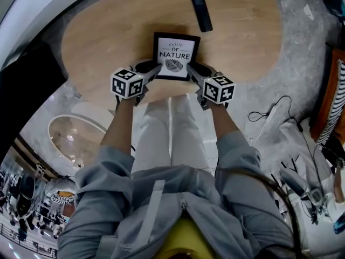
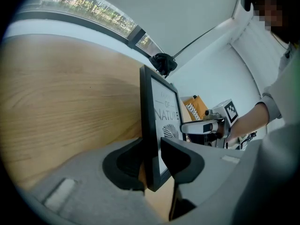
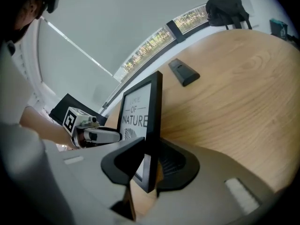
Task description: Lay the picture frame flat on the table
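Note:
A black picture frame [image 1: 176, 55] with a white "LOVE OF NATURE" print stands near the front edge of the oval wooden table [image 1: 102, 36], its face leaning up toward me. My left gripper [image 1: 149, 72] is shut on its lower left corner. My right gripper [image 1: 196, 73] is shut on its lower right corner. In the left gripper view the frame [image 2: 165, 118] shows edge-on between the jaws of the left gripper [image 2: 152, 154]. In the right gripper view the frame [image 3: 138, 109] sits between the jaws of the right gripper [image 3: 150, 161]. Whether its bottom edge touches the wood I cannot tell.
A black remote [image 1: 200, 8] lies on the table beyond the frame, also visible as the remote [image 3: 183, 72] in the right gripper view. A black bag [image 3: 227, 6] sits past the far edge. Cables and a power strip [image 1: 275, 112] lie on the floor at right. My legs are under the near edge.

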`<state>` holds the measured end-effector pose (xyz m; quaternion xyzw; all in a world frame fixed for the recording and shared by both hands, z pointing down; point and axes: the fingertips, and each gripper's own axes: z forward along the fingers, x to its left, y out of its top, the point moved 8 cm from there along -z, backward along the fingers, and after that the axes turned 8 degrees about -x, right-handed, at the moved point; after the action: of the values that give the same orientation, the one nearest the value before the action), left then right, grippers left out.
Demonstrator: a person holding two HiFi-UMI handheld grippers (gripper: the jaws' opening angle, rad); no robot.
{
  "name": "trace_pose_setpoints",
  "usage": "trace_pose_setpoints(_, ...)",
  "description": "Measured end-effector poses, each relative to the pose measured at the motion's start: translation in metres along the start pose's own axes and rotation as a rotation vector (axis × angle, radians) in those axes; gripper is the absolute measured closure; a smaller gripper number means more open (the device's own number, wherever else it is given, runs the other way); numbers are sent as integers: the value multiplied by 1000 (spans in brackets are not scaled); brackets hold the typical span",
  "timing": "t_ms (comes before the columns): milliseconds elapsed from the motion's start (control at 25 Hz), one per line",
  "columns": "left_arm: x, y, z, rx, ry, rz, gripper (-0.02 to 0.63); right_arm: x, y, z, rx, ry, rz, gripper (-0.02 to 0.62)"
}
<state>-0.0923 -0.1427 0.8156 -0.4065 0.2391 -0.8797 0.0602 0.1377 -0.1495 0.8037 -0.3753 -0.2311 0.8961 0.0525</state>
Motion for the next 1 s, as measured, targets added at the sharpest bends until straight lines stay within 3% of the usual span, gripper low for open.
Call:
trace_pose_setpoints(320,-2,-3,7,6,88,-31,492,-7,-7,1,16,-59,101,509)
trace_pose_setpoints(640,-9,-4,9,-5,206,-35,482,-6,-9,3,13,-136,131,509)
trace_pose_setpoints(800,-15,-4,10,-4,278,-24,471,-1,-11,3,0,-204,135,508)
trace_pose_setpoints(1000,-23,-4,8,24,405,13,484,6,-15,2,1,-365,77,503)
